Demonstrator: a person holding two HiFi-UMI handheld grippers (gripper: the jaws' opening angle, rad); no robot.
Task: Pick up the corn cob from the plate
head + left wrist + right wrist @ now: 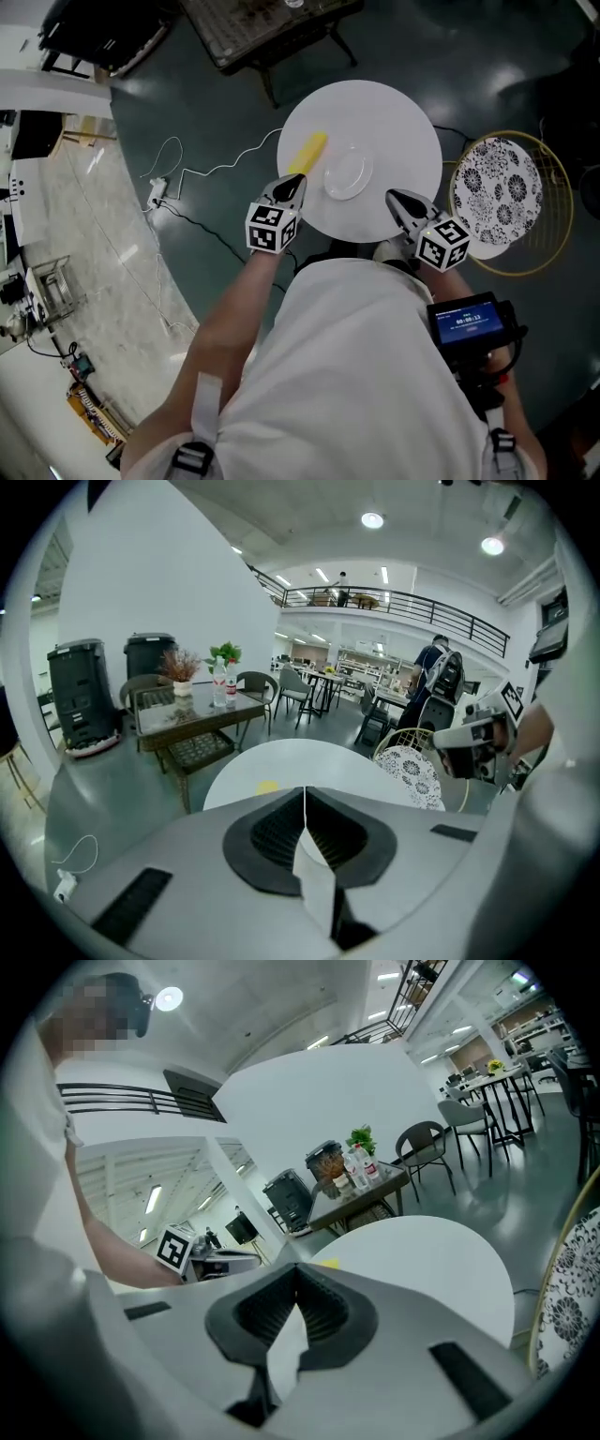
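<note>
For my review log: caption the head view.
Left gripper and right gripper, both shut, at table edge; corn cob untouched.

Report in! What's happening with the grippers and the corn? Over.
Left gripper and right gripper shut, empty. Corn on table beside plate, untouched. Nothing blocking it.

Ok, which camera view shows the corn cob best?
The head view: the whole yellow corn cob shows from above on the white round table. The left gripper view gives only a small yellow patch past the jaws; the right gripper view, a thin yellow sliver.
</note>
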